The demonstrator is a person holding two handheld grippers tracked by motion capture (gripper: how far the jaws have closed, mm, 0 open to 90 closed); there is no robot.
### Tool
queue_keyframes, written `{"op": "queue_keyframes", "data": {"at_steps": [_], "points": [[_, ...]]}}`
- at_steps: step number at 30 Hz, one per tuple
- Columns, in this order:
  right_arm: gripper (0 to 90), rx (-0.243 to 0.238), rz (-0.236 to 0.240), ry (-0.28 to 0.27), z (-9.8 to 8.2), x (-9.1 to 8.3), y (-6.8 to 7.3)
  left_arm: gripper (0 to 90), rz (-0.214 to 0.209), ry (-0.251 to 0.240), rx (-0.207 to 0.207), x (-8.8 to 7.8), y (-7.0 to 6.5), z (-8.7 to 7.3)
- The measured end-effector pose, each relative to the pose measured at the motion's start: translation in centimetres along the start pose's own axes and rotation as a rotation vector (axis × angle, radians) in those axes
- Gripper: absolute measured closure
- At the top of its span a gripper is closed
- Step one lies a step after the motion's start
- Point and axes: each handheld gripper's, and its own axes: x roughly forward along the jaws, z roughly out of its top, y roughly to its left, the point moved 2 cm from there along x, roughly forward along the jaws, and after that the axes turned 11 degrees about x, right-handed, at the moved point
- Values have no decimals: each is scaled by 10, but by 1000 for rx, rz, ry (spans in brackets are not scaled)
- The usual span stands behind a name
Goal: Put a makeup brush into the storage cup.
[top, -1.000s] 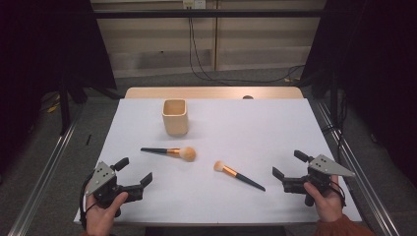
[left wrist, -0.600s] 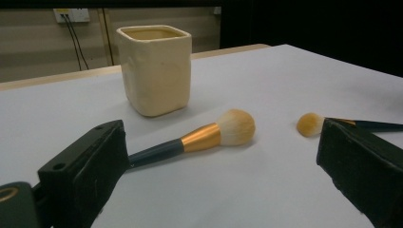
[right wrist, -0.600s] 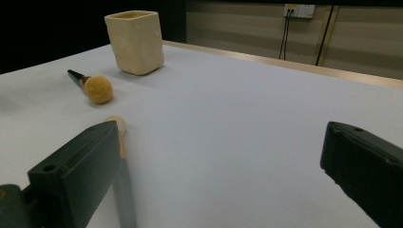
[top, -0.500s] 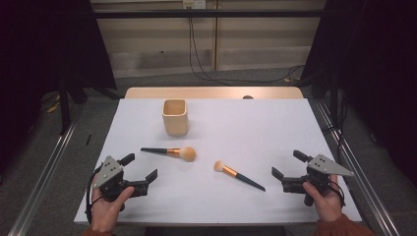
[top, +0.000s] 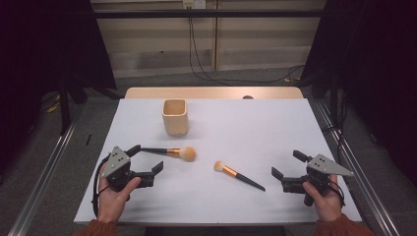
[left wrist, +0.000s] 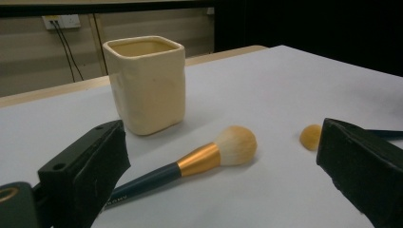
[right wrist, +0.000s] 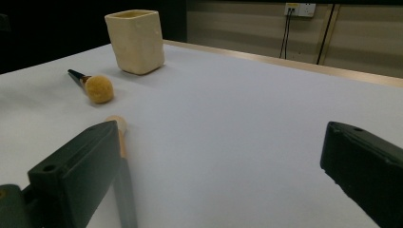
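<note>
While both hands wait near the near edge of the table, the scene reads like this:

Left gripper (top: 145,158): it is held low over the white table at the near left, its jaws spread wide with nothing between them. One jaw tip is just beside the dark handle end of the left brush.

Left brush (top: 169,152): it lies flat on the table, handle to the left and round orange-tan head to the right. In the left gripper view this brush (left wrist: 190,164) lies between the two black jaws — dark blue handle, gold ferrule, fluffy head — but the jaws do not touch it.

Right gripper (top: 287,169): it is at the near right, also released, jaws wide apart and empty. It is near the handle end of the right brush, with a small gap to it.

Right brush (top: 239,175): it lies slanted, small pale head to the far left, black handle running to the near right. In the right gripper view its handle (right wrist: 124,183) passes just beside the left jaw.

Cup (top: 175,116): a cream, square-sided cup stands upright on the far side of the left brush, apart from both brushes.

Table (top: 255,128): the white surface has a strip of wood along the far edge.

Hands: the left hand (top: 114,196) and the right hand (top: 324,199) come in from the near edge — each one grips the body of its tool.
</note>
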Motion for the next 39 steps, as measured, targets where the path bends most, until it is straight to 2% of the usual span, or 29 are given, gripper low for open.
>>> {"op": "queue_keyframes", "data": {"at_steps": [7, 13, 15, 27, 32, 37, 39], "points": [[0, 0, 0, 0, 0, 0, 0, 40, 5, -7, -7, 8, 3, 4], [0, 3, -1, 0, 0, 1, 0, 39, 4, -8, 4, 16, 6, 5], [0, 1, -1, -1, 0, 0, 0, 32, 18, 1, 4, 19, 8, 4], [0, 2, 4, -1, 0, 1, 0, 42, -9, -29, -4, 39, 12, 11], [0, 3, 5, 0, 0, 1, 0, 40, -15, -25, 21, 46, 13, 15], [0, 2, 7, 6, 0, 1, 0, 39, -21, -34, 22, 55, 15, 19], [0, 3, 7, 6, 0, 1, 0, 39, -39, -38, 24, 60, 14, 20]]}}
